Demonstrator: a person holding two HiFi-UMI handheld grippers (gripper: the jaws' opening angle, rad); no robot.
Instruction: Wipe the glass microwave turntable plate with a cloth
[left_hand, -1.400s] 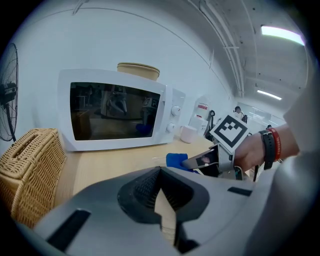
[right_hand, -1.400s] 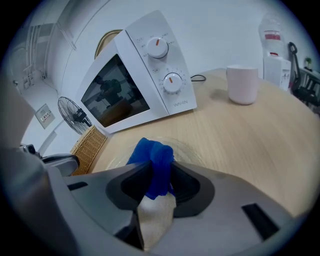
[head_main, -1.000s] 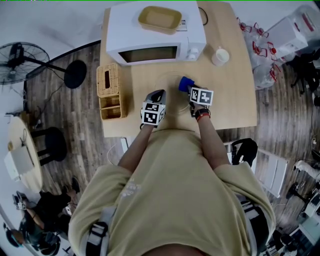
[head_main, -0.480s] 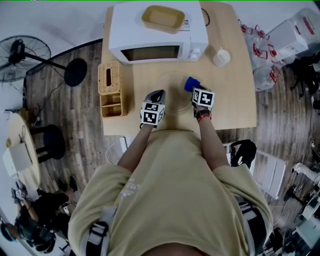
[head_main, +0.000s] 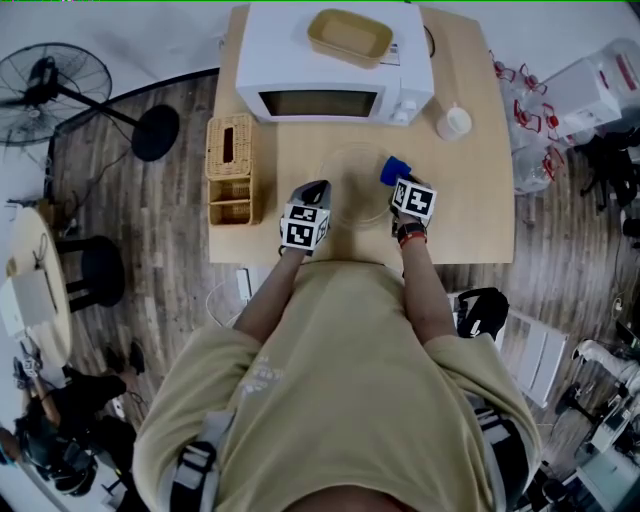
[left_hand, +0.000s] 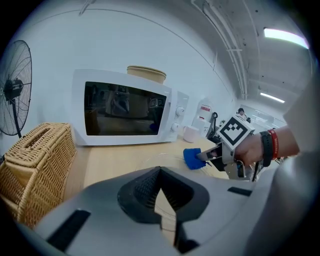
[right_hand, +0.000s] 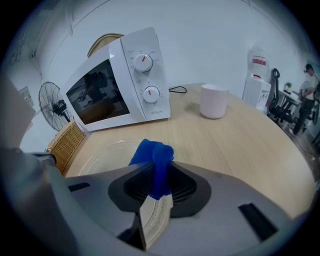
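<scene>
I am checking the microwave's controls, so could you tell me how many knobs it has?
2: both sit on the microwave's right-hand panel, the upper knob directly above the lower knob. No others show.

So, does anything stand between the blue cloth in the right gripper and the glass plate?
Nothing visible does. The right gripper holds the blue cloth right by the glass plate's right edge; the white cup stands apart, farther back.

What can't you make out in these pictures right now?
- Smudges on the glass plate: too faint in every view.
- Whether the cloth touches the plate: right gripper view, the right gripper body covers its lower end.
- Inside the microwave: left gripper view, dark reflective door.
</scene>
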